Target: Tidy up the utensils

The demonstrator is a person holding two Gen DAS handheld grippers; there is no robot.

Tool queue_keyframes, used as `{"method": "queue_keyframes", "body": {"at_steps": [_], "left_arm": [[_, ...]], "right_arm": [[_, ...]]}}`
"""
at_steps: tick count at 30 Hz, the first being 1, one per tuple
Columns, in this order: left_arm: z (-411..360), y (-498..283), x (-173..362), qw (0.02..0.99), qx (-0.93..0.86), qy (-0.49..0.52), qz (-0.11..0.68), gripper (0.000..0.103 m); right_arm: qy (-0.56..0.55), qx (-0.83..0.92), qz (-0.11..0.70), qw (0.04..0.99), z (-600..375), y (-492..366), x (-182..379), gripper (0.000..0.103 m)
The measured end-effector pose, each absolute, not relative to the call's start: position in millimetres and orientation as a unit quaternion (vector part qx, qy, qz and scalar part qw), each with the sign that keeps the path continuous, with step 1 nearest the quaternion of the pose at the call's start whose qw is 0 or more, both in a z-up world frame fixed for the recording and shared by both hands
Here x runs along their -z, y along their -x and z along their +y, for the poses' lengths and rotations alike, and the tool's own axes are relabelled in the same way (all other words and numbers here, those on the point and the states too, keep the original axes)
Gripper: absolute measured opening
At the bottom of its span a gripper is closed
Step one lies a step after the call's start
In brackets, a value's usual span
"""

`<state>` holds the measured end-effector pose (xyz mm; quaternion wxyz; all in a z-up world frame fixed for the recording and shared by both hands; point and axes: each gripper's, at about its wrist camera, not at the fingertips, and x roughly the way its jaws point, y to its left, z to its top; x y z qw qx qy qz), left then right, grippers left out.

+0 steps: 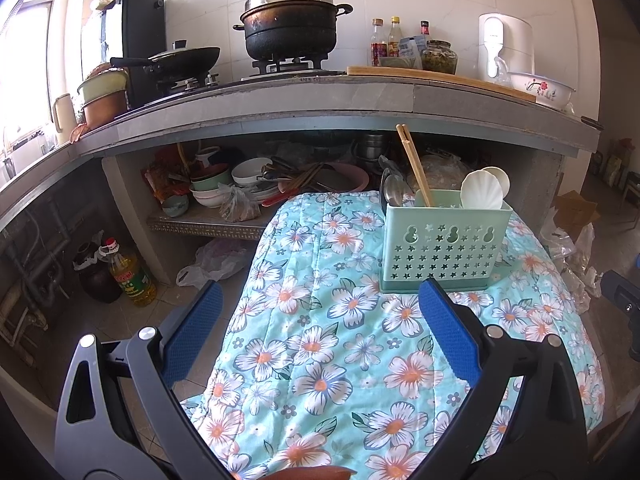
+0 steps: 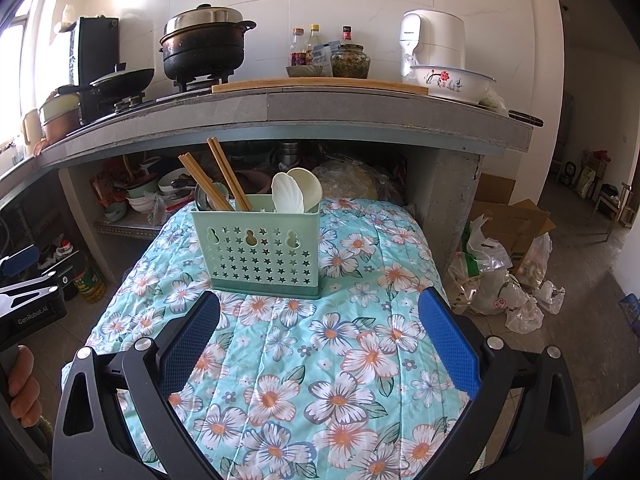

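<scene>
A mint-green perforated utensil holder (image 1: 443, 244) (image 2: 260, 248) stands upright on a floral cloth (image 1: 328, 344) (image 2: 304, 360). Wooden chopsticks (image 1: 414, 164) (image 2: 222, 174), white scalloped spoons (image 1: 482, 190) (image 2: 294, 192) and metal spoons (image 1: 394, 192) (image 2: 205, 196) stick out of it. My left gripper (image 1: 322, 292) is open, with nothing between its blue pads (image 1: 448, 324), just short of the holder. My right gripper (image 2: 320, 300) is open and empty as well, in front of the holder. The left gripper's body (image 2: 28, 300) shows at the right wrist view's left edge, with a hand below it.
A stone counter (image 1: 320, 100) (image 2: 360, 108) behind carries a black pot (image 1: 290, 28), a wok, bottles, a white appliance and a flowered basin (image 2: 452, 82). Dishes crowd the shelf (image 1: 208, 224) beneath. An oil bottle (image 1: 130, 276) stands on the floor at left; plastic bags (image 2: 500, 280) and a box lie at right.
</scene>
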<state>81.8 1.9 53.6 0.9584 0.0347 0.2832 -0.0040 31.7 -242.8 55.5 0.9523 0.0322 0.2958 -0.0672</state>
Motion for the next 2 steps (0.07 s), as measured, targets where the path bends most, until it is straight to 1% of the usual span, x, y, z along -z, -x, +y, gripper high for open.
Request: {"method": "queue_keyframes", "body": {"at_steps": [2], "left_arm": [[2.0, -82.5, -52.7, 0.958, 0.005, -0.034, 0.285, 0.095]], "right_arm": [[-0.032, 0.067, 0.296, 0.952, -243.6, -31.7, -55.6, 0.097]]}}
